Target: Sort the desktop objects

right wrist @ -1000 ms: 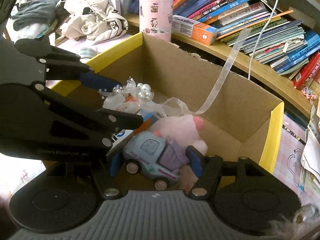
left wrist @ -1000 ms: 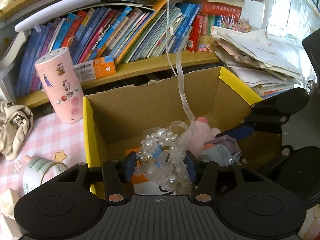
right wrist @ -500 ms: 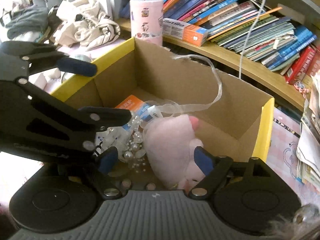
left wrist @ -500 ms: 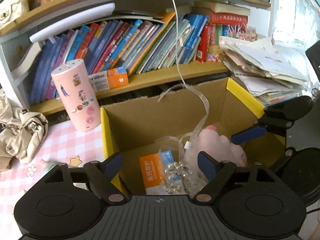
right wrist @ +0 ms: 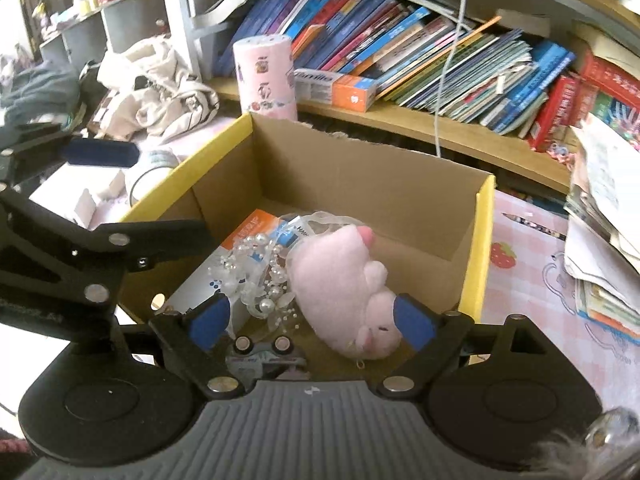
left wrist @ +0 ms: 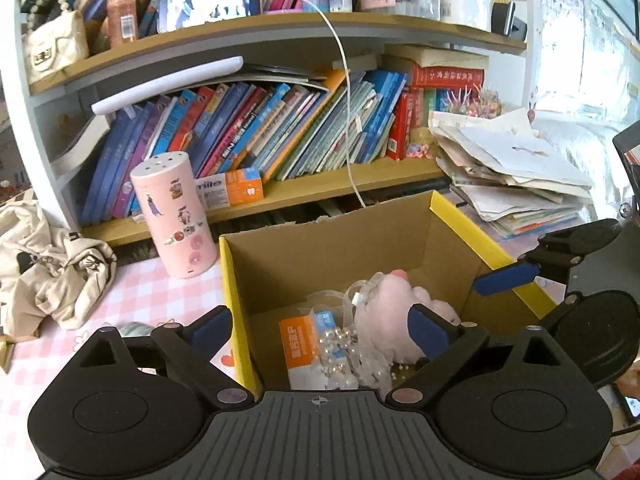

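Left wrist view: the left gripper point(left wrist: 320, 330) is opening up with nothing pinched, same for the right gripper point(right wrist: 310, 322). The pink plush toy point(right wrist: 340, 280) and pearl headband point(right wrist: 260, 272) sit inside the cardboard box point(right wrist: 360, 168).

A pink plush toy point(left wrist: 394, 312) and pearl ribbon point(left wrist: 348, 346) lie in the cardboard box point(left wrist: 320, 248) (yellow-edged).

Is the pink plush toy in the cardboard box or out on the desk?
In: the pink plush toy lies on the floor of the cardboard box.
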`<state>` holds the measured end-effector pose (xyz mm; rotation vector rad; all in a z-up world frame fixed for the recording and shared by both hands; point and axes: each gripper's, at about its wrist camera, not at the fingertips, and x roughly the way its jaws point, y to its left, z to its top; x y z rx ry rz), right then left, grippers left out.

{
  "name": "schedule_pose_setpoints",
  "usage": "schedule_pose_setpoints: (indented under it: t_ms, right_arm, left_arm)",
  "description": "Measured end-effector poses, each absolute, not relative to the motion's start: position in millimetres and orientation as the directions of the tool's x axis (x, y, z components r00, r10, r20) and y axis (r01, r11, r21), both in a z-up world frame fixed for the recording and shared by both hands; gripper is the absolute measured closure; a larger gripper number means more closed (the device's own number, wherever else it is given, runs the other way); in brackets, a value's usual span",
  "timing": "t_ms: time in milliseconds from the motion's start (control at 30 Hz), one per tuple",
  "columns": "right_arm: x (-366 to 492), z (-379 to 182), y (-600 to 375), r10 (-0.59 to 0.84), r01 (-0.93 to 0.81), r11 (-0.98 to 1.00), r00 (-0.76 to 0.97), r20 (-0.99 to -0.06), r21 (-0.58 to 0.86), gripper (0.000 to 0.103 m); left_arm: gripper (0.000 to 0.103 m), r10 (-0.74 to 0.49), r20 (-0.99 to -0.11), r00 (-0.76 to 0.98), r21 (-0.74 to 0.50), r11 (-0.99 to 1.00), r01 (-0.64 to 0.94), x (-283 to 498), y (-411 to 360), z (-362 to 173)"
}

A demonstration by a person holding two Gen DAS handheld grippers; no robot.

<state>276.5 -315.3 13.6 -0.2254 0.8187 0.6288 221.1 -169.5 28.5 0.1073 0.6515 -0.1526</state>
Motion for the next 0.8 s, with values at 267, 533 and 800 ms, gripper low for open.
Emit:
schedule_pose_setpoints:
  t_ms: [267, 533, 800]
  right_arm:
    - [251.4, 17.0, -321.3, 0.415, -0.557, 0.83, 0.578, -0.703, 0.032, 0.013]
    - [225.9, 17.9, -330.6, 0.392, -0.512, 0.859, 0.64, -0.661, 0.015, 0.01]
    - [203.6, 10.1, -338.3, 0.361, -0.477, 0.879, 0.657, -0.662, 0.006, 0.009]
  left_arm:
    - [0.006, -0.077, -0.589, 0.805, 0.017, 0.994, 0.107, 196.0, -165.7, 30.3]
    - [0.006, -0.046, -0.588, 0.808, 0.013, 0.998, 0.067, 174.4, -162.2, 28.6]
    - [0.006, -0.025, -0.593, 0.805, 0.005, 0.999, 0.034, 157.7, -158.3, 24.4]
